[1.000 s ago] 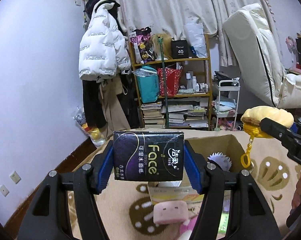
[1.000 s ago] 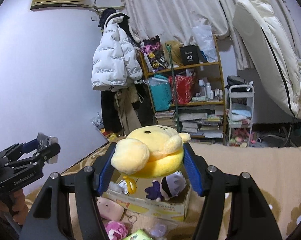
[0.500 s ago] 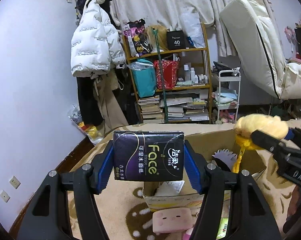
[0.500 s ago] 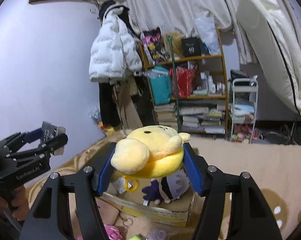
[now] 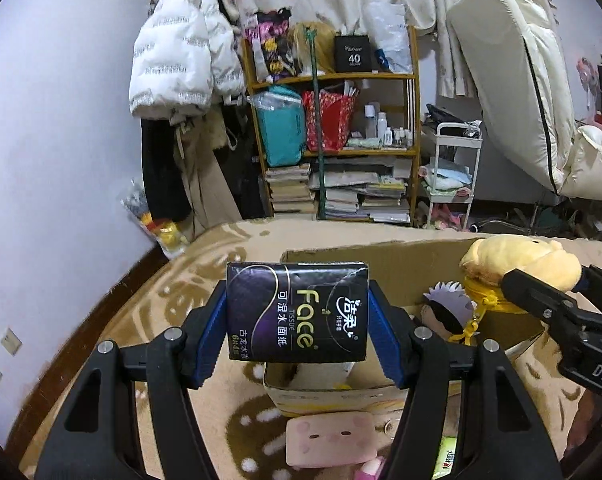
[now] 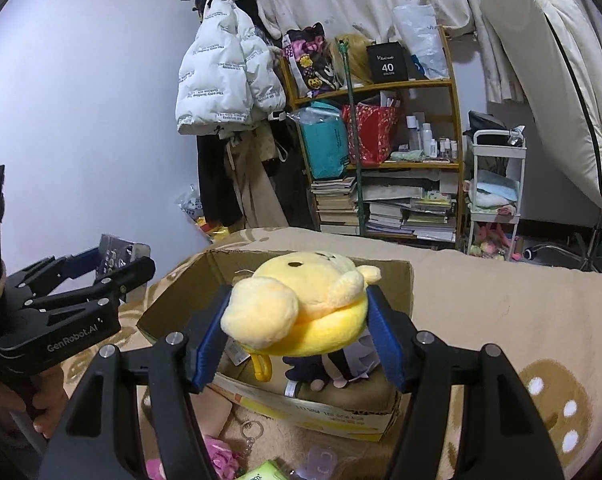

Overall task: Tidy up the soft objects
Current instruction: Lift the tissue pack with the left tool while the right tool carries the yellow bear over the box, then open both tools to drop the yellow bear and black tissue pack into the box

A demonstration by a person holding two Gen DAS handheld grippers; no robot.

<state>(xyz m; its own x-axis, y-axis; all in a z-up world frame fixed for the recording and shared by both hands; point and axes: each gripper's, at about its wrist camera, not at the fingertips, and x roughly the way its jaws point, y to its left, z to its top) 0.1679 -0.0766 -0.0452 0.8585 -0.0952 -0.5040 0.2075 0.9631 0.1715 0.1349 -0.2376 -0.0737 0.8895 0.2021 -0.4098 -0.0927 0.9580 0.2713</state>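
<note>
My left gripper (image 5: 297, 334) is shut on a dark purple tissue pack (image 5: 297, 312), held above the near-left corner of an open cardboard box (image 5: 381, 260). My right gripper (image 6: 297, 338) is shut on a yellow plush toy (image 6: 301, 304) with a yellow loop hanging below it, over the same box (image 6: 189, 300). A doll with pale spiky hair (image 5: 447, 304) lies inside the box. From the left wrist the right gripper (image 5: 541, 300) shows with the yellow plush (image 5: 517, 260). From the right wrist the left gripper (image 6: 113, 268) shows at the left.
A pink plush block (image 5: 329, 438), a green packet (image 6: 261, 472), a pink toy (image 6: 219, 452) and a key ring (image 6: 251, 428) lie on the beige patterned blanket (image 6: 501, 320) before the box. Beyond stand a cluttered bookshelf (image 5: 341, 140), a white cart (image 5: 449, 176) and hanging coats (image 5: 181, 60).
Both grippers have sunk toward the box with their loads still held. The box now shows larger and closer beneath the tissue pack and the yellow plush.
</note>
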